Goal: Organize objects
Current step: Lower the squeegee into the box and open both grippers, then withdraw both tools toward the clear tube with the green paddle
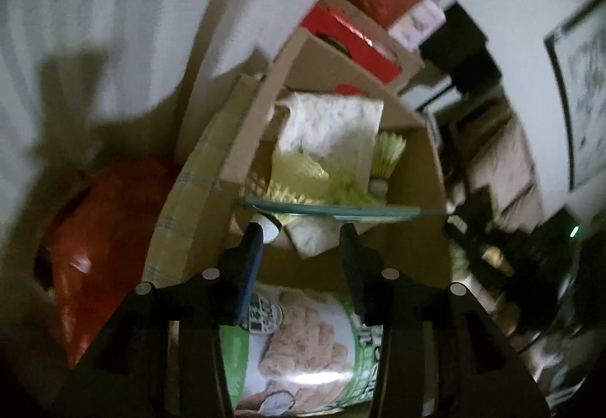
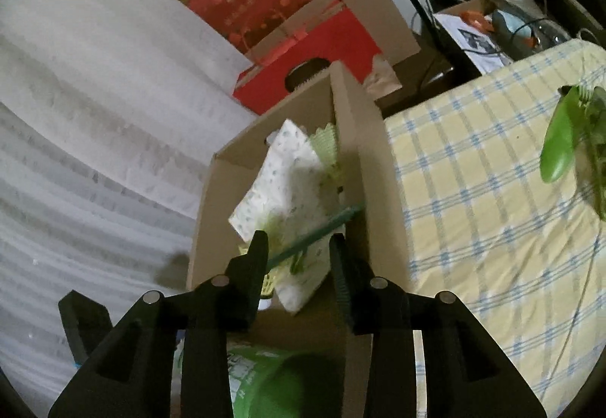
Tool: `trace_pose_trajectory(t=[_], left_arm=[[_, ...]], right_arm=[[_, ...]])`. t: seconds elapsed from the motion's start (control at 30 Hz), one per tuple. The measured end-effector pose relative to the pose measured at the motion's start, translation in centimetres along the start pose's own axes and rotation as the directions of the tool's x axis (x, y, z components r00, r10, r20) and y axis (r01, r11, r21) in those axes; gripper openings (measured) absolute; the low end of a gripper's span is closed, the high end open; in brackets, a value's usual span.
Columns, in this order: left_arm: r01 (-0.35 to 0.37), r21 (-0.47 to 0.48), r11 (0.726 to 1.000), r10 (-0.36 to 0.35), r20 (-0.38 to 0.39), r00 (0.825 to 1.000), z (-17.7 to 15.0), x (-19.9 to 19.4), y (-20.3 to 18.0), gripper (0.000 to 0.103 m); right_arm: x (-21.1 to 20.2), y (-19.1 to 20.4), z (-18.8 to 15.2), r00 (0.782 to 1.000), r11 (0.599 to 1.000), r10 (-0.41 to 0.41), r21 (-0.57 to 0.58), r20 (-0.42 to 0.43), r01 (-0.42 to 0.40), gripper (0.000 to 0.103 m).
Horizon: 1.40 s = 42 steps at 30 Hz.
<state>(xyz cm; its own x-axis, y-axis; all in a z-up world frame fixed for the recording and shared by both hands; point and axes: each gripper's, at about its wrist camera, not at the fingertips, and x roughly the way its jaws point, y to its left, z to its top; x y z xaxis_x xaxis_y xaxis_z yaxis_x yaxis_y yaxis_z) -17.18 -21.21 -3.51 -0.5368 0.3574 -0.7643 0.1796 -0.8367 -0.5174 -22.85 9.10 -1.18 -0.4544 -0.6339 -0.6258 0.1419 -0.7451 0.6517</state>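
A checked tablecloth [image 2: 473, 191] covers the table, bearing a green plant [image 2: 568, 138].

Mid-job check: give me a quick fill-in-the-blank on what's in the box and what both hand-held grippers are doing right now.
1. The open cardboard box holds a white tissue pack and yellow ____.
2. Both the left hand-held gripper and the right hand-held gripper have their jaws ____.
3. The cloth right of the box is yellow with ____ checks.

Missing words: shuttlecocks; open; blue
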Motion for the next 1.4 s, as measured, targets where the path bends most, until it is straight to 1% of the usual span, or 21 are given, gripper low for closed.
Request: trace_pose_trajectory(t=[0.1,0.23,0.37,0.5,0.63,0.7,0.77,0.8,0.87,0.9,0.97,1.0,1.07,1.1,1.17,1.27,1.4], left_arm=[[-0.048,0.051,0.998,0.047,0.008,0.999,-0.6,-0.3,-1.1,0.04],[-0.076,0.07,0.995,0.073,0.042,0.996,-0.6,-1.6,-1.5,0.041],[-0.082,0.092,0.992,0.076,0.069,0.995,-0.5,-2.9,-1.9,0.045],[-0.067,0.109,0.992,0.061,0.062,0.996,-0.3,-3.1,-2.5,0.047],[-0.054,0.138,0.989,0.048,0.048,0.998,-0.7,-2.7,-3.3,0.052],[-0.064,0.158,0.985,0.057,0.044,0.997,-1.1,-2.5,-3.9,0.055],[-0.081,0.184,0.98,0.072,0.057,0.996,-1.7,-2.5,-4.6,0.068],[-0.084,0.193,0.977,0.073,0.064,0.995,-1.9,-2.6,-4.8,0.069],[-0.096,0.216,0.972,0.082,0.072,0.994,-2.4,-2.7,-5.5,0.069],[-0.104,0.23,0.968,0.089,0.076,0.993,-2.7,-2.7,-5.9,0.07],[-0.113,0.256,0.96,0.094,0.083,0.992,-3.2,-2.7,-6.7,0.08],[-0.115,0.267,0.957,0.095,0.087,0.992,-3.4,-2.8,-7.1,0.082],[-0.122,0.286,0.95,0.099,0.095,0.991,-3.8,-2.9,-7.7,0.088],[-0.128,0.297,0.946,0.103,0.098,0.99,-4.1,-2.9,-8.1,0.088],[-0.134,0.318,0.938,0.106,0.105,0.989,-4.6,-3.0,-8.9,0.089],[-0.153,0.34,0.928,0.118,0.123,0.985,-5.1,-3.2,-9.8,0.093],[-0.182,0.362,0.914,0.134,0.152,0.979,-5.7,-3.5,-10.9,0.093]], right_arm=[[-0.4,0.2,0.1,1.0,1.0,-0.001,-0.024,0.009,0.002,0.037],[-1.1,0.9,0.0,1.0,0.998,-0.009,-0.066,0.026,0.01,0.038],[-1.6,1.4,0.2,0.999,0.996,-0.014,-0.087,0.036,0.018,0.038],[-1.6,1.3,0.4,0.999,0.996,-0.03,-0.085,0.026,0.032,0.038],[-1.6,0.8,0.3,0.999,0.996,-0.036,-0.084,0.007,0.036,0.038],[-1.9,0.5,0.1,0.999,0.995,-0.037,-0.091,0.0,0.037,0.038],[-2.3,0.4,-0.1,0.998,0.992,-0.056,-0.117,0.002,0.056,0.039],[-2.5,0.3,-0.2,0.998,0.99,-0.064,-0.127,0.006,0.064,0.04],[-3.0,0.2,-0.5,0.996,0.985,-0.085,-0.147,0.019,0.087,0.052],[-3.5,0.1,-0.7,0.995,0.982,-0.1,-0.16,0.031,0.104,0.054],[-4.1,-0.1,-1.0,0.992,0.975,-0.121,-0.182,0.043,0.127,0.057],[-4.5,-0.2,-1.3,0.988,0.968,-0.143,-0.2,0.053,0.151,0.058],[-4.9,-0.3,-1.4,0.984,0.96,-0.164,-0.22,0.064,0.175,0.064],[-5.4,-0.5,-1.6,0.981,0.953,-0.179,-0.234,0.073,0.192,0.065],[-5.8,-0.6,-1.9,0.977,0.945,-0.198,-0.25,0.081,0.212,0.073],[-7.0,-0.8,-2.6,0.964,0.919,-0.237,-0.294,0.121,0.263,0.08],[-8.1,-0.8,-3.5,0.942,0.876,-0.296,-0.346,0.161,0.334,0.082]])
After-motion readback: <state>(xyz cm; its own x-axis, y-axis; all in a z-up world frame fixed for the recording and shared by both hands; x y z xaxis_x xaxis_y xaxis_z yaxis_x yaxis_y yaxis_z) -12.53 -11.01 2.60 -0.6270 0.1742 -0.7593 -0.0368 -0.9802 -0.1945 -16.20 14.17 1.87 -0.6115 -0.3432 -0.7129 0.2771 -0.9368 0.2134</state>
